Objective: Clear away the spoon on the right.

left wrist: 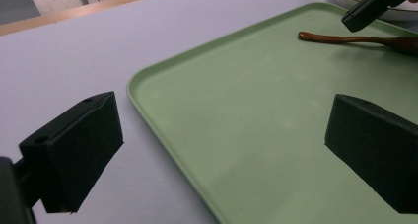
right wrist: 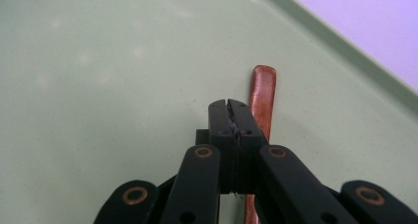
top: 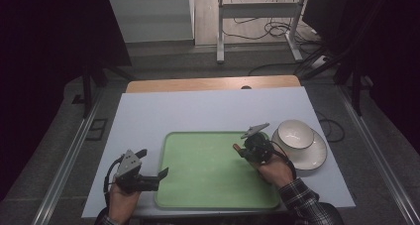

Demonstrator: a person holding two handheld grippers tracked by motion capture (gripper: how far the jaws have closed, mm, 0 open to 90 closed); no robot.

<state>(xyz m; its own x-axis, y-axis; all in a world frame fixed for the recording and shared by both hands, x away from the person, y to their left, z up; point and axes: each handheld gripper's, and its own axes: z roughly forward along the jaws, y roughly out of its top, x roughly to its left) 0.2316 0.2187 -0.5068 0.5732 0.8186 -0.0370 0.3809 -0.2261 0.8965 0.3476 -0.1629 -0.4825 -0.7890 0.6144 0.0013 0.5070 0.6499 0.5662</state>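
Note:
A green tray [top: 208, 170] lies at the near middle of the white table. A brown wooden spoon [left wrist: 345, 38] rests flat on the tray's right part. My right gripper [top: 241, 149] hovers just over the spoon [right wrist: 261, 100], its jaws pressed together with nothing between them, and the handle runs along their right side. My left gripper [top: 154, 161] is open at the tray's left edge. One of its fingers [left wrist: 74, 150] is over the table and the other [left wrist: 374, 155] over the tray [left wrist: 256, 110].
A white bowl [top: 294, 134] sits on a white plate [top: 312, 158] just right of the tray. The table's wooden far edge [top: 213, 84] lies beyond. Behind it are a metal stand [top: 257, 17] and cables on the floor.

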